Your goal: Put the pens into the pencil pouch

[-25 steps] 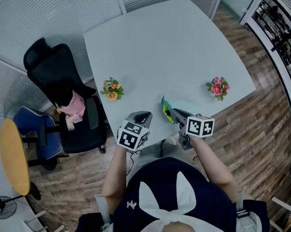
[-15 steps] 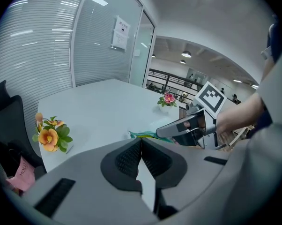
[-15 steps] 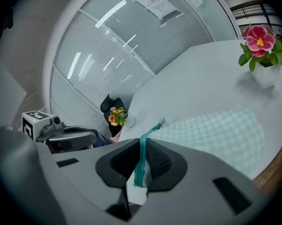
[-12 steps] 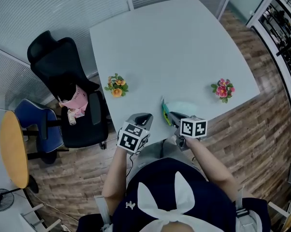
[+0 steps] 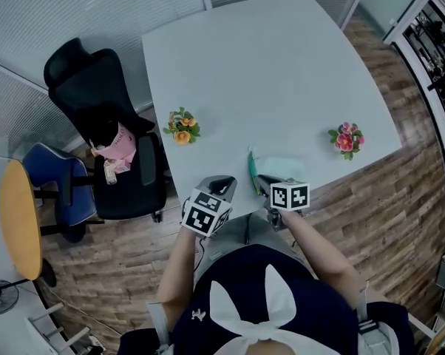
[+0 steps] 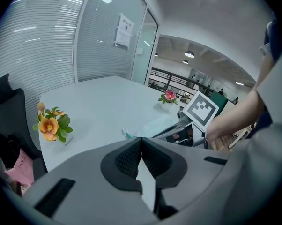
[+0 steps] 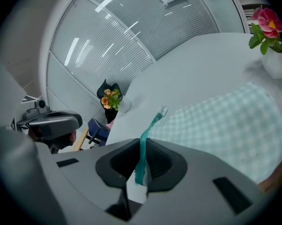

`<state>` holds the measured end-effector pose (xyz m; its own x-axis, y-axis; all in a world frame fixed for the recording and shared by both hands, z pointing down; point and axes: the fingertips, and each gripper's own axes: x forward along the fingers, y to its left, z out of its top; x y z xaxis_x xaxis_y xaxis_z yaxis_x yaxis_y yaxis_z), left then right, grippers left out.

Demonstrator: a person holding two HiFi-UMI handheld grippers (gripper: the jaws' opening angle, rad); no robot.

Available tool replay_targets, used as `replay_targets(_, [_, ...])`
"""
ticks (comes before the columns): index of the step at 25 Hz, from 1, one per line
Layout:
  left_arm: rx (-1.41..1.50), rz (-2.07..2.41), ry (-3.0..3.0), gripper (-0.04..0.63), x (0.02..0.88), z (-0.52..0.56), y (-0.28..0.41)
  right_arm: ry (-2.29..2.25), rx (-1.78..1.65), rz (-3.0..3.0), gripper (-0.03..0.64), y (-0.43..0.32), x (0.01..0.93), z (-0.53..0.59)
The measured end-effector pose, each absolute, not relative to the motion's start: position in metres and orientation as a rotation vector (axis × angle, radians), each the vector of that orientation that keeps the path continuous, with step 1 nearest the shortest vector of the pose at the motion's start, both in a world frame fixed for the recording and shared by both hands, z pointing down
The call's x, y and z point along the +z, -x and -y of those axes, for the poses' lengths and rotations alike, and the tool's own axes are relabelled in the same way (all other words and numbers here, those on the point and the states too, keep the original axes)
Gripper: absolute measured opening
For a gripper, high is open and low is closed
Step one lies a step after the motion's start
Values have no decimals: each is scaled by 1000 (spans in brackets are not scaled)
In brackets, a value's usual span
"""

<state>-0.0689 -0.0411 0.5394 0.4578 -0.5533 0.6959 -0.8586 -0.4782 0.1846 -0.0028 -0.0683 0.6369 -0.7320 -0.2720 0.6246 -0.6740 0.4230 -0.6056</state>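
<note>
A pale green checked pouch [image 7: 225, 130] lies on the white table [image 5: 267, 72] near its front edge, also seen as the pouch [image 5: 280, 167] in the head view. A teal strip [image 7: 148, 130] runs along its left edge. My right gripper [image 7: 143, 161] is shut on that strip's near end; from above the right gripper [image 5: 263, 181] sits just at the pouch's front left corner. My left gripper [image 6: 141, 149] is shut with nothing in it, and this left gripper [image 5: 221, 185] hovers at the table's edge, left of the pouch.
An orange flower pot [image 5: 182, 126] stands at the table's left edge and a pink flower pot [image 5: 345, 139] at its right. A black office chair [image 5: 97, 117] with a pink bag [image 5: 117, 146] stands left of the table, beside a blue chair [image 5: 56, 191].
My right gripper has come down toward the table with the teal strip in it, and the strip now lies lower and flatter. The left gripper has stayed in place.
</note>
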Motion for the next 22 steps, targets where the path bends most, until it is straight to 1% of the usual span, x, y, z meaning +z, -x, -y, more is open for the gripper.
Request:
replay_targets(9, [761,1194,-2149,23,546,32,77,-772,1240,2198,44,5,662,62])
replay_targets(16, [762,1186,-2137,23,551,28,76,-763,1172,2157,46,4,677,60])
replay_targets(22, [768,1176,-2141,23,553,29,73,-731,1164,2149,63,7,679,58])
